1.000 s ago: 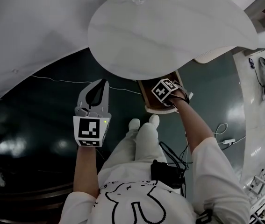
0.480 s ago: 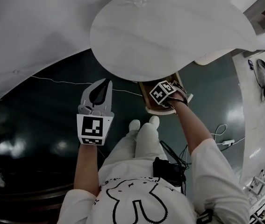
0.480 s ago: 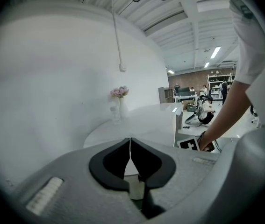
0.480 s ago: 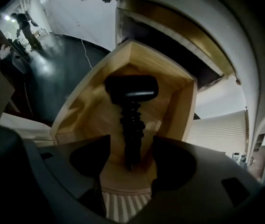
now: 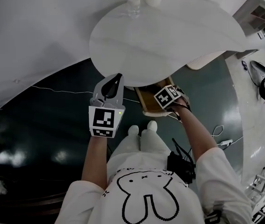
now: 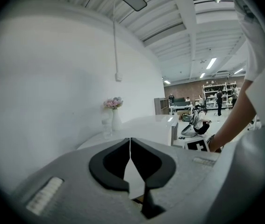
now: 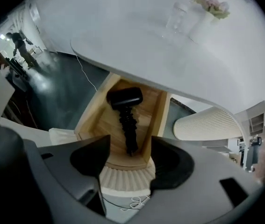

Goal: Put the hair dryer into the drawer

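Note:
The black hair dryer (image 7: 125, 107) lies inside the open wooden drawer (image 7: 156, 110), head toward the far end and ribbed handle toward me. My right gripper (image 7: 128, 160) hangs above it, pointing steeply down. Its jaws have just been opening, stand wide apart, and hold nothing. In the head view the right gripper (image 5: 166, 97) is over the drawer (image 5: 145, 98), which sticks out from under the round white table (image 5: 169, 31). My left gripper (image 5: 116, 81) points at the table edge, shut and empty; its tips meet in the left gripper view (image 6: 130, 142).
A vase of flowers (image 7: 208, 7) and a clear glass (image 7: 179, 14) stand at the table's far side. A ribbed white pedestal (image 7: 207, 122) sits right of the drawer. A thin white cable (image 5: 62, 88) crosses the dark floor. The person's feet (image 5: 141, 127) are below the drawer.
The left gripper has moved up and right, closer to the table edge. The right gripper stays over the drawer, lifted a little. The head view has shifted slightly.

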